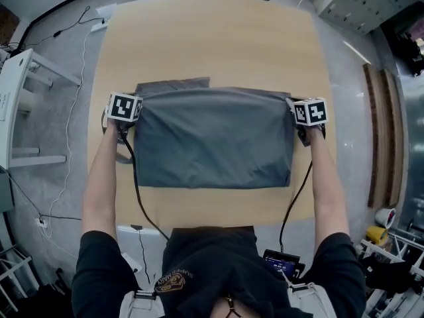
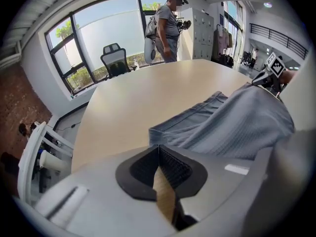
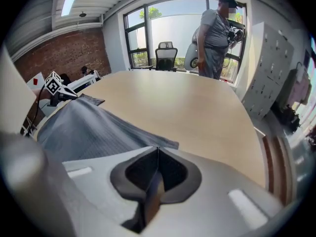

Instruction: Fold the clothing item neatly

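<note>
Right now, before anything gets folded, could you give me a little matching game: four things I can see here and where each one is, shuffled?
Things:
1. grey garment
2. left gripper
3. right gripper
4. office chair

Places:
A. jaws closed at the garment's far left corner
B. beyond the table, by the window
C. spread on the table between both grippers
D. jaws closed at the garment's far right corner

Pairs: 1-C, 2-A, 3-D, 4-B.
</note>
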